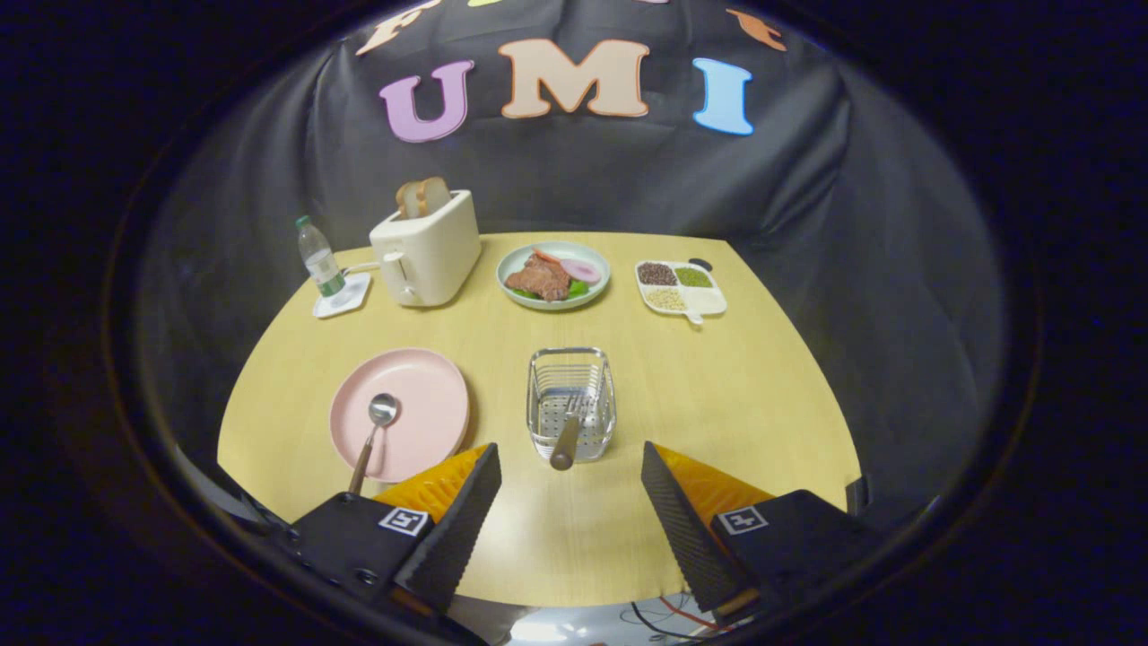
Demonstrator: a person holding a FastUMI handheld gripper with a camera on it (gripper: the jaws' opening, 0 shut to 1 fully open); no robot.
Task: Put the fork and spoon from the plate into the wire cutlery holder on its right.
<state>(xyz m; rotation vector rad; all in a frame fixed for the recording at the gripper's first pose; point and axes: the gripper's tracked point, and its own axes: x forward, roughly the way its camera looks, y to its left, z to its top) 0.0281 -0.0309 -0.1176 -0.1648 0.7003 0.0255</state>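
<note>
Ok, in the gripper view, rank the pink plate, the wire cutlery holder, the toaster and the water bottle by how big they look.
1. pink plate, nearest the open fingers
2. toaster and wire cutlery holder, too alike to rank; the toaster sits farther back
3. water bottle

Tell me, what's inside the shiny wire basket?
A fork is inside the wire basket, prongs down, its handle leaning out over the near rim. Nothing else shows through the wires. The spoon lies on the pink plate. The claw is open, holding nothing.
</note>
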